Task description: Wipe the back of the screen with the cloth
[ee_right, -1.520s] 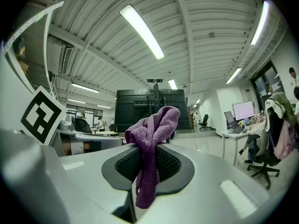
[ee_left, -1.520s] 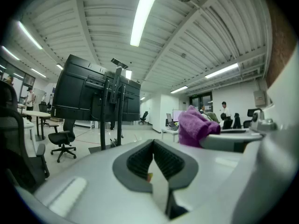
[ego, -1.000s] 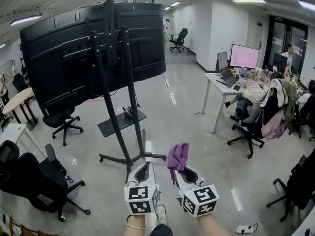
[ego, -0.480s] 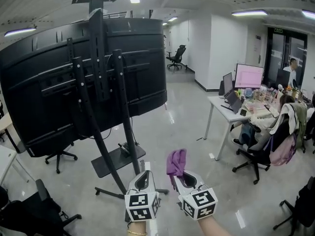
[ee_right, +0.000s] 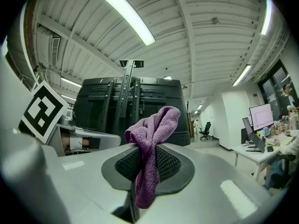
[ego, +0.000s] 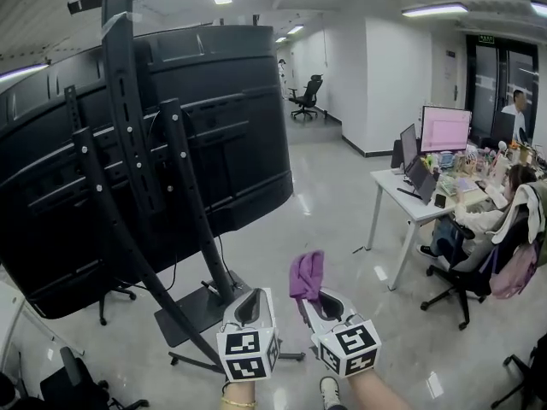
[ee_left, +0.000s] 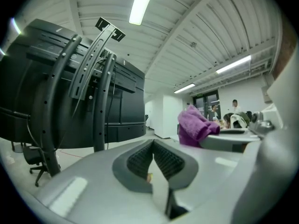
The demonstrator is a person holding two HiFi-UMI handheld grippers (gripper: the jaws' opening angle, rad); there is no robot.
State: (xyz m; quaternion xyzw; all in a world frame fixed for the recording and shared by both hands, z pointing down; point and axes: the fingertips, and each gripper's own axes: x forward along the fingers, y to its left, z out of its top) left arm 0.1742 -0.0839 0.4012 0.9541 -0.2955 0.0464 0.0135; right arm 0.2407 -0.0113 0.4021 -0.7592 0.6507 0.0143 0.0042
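Observation:
The big black screen (ego: 231,118) stands on a wheeled stand (ego: 184,229), its ribbed back facing me and filling the left and centre of the head view. A purple cloth (ego: 306,275) sticks up from my right gripper (ego: 318,301), whose jaws are shut on it; the same cloth (ee_right: 152,134) hangs bunched between the pads in the right gripper view, in front of the screen (ee_right: 154,104). My left gripper (ego: 249,306) is shut with nothing in it, beside the right one and a little short of the stand. Neither gripper touches the screen (ee_left: 119,111).
The stand's black legs and shelf (ego: 184,319) spread on the floor just ahead on the left. At the right stands a white desk (ego: 410,207) with monitors, seated people and office chairs (ego: 466,280). A black chair (ego: 303,96) stands far down the aisle.
The screen has grown larger and nearer in the head view and has shifted left. Both grippers keep their places low in the view, the cloth still held in the right one.

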